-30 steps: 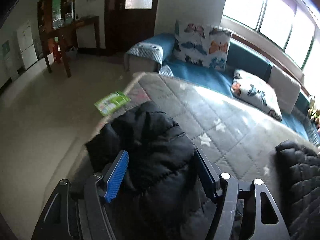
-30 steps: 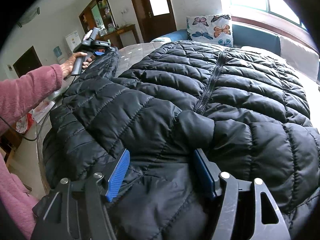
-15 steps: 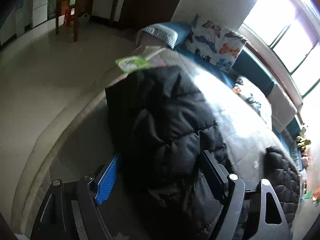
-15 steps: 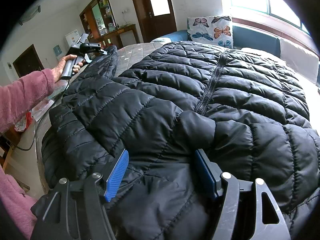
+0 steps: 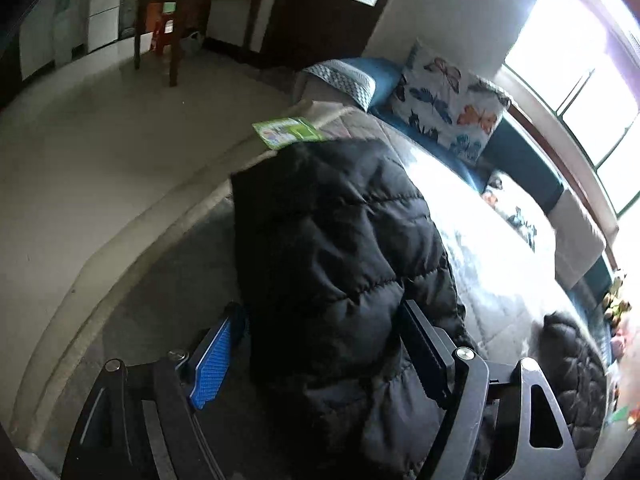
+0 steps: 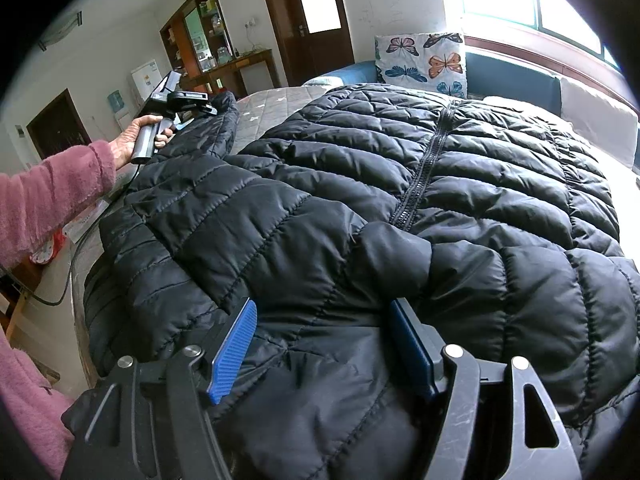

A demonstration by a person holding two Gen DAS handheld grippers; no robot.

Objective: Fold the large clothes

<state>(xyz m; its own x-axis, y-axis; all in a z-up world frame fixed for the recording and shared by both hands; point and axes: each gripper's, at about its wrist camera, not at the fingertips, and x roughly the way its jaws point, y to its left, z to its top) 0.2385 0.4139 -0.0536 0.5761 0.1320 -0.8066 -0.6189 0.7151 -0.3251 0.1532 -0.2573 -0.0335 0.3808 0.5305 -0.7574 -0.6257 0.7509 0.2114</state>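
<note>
A black puffer jacket [image 6: 420, 208] lies spread front-up on a bed covered with a grey quilted bedspread [image 5: 492, 280], its zip [image 6: 424, 168] running away from the right wrist camera toward a butterfly cushion [image 6: 424, 60] on the blue sofa [image 6: 508, 80] behind the bed.

The right gripper [image 6: 320, 340] sits at the near edge of the jacket. Its jaws stand fairly wide, one blue pad on either side of a raised fold of the padded cloth; whether they pinch it I cannot tell.

The left gripper [image 5: 316, 344], held by a left hand [image 6: 134, 142] in a pink sleeve, is at the jacket's sleeve [image 5: 340, 240], off to the left of the jacket's body. That sleeve stretches away from the camera along the bedspread toward the bed's far corner. The jaws are spread about the sleeve: the right one lies against the cloth, the left blue pad stands just apart from it, so no firm grip shows.

A green booklet [image 5: 292, 130] lies on the bed just beyond the sleeve's cuff. Past the booklet, across the pale floor, stands a wooden table [image 5: 200, 4].
</note>
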